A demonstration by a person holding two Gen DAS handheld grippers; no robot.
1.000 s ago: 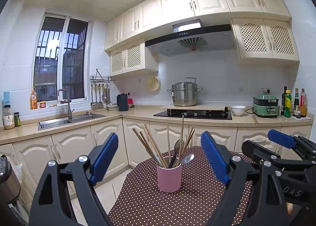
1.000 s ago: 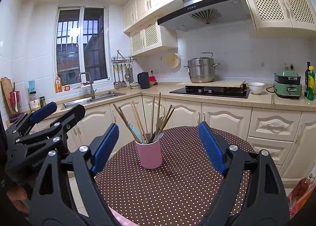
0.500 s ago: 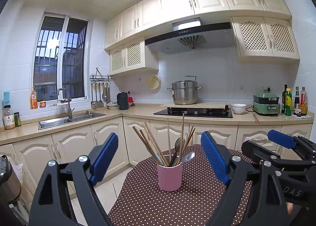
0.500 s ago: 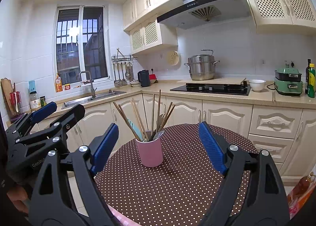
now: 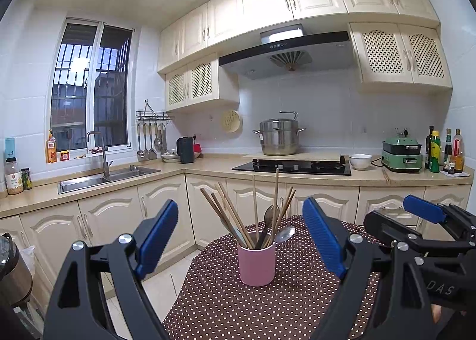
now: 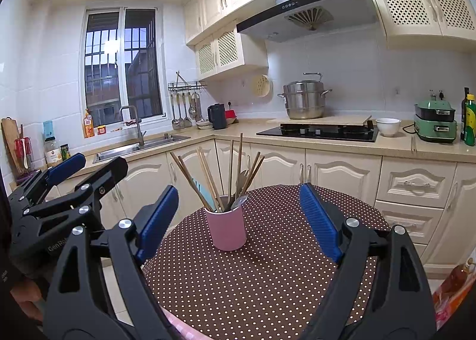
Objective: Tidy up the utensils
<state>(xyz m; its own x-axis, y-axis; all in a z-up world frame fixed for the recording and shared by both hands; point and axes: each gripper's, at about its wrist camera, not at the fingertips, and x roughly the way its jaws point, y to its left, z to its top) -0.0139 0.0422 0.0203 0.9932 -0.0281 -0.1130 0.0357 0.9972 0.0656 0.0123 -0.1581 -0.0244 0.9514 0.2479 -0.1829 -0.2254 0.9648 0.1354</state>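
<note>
While nothing lies loose on the round, dotted tabletop [image 6: 267,274], the utensils all stand gathered in one pink cup [image 6: 227,230] near its middle: a fan of wooden chopsticks [image 6: 208,173] leaning every way, and among them metal spoons [image 5: 284,234] with bowls up. That is how a finished sorting would look, yet it would equally suit a mixed cup waiting to be separated by kind, and no second holder or tray is in view to settle which. Round the cup the cloth is bare on all sides, so there is free room to approach from front or either flank; the far rim of the tabletop falls away toward the kitchen cabinets [image 6: 336,173], and its left rim drops to the tiled floor [image 5: 166,283], so anything set down wants to stay well inboard. Both tools hover short of the cup, side by side. Left gripper [image 5: 241,239] has its blue fingers [image 5: 156,239] spread wide and holds nothing; right gripper [image 6: 238,218] is likewise wide apart and empty.
</note>
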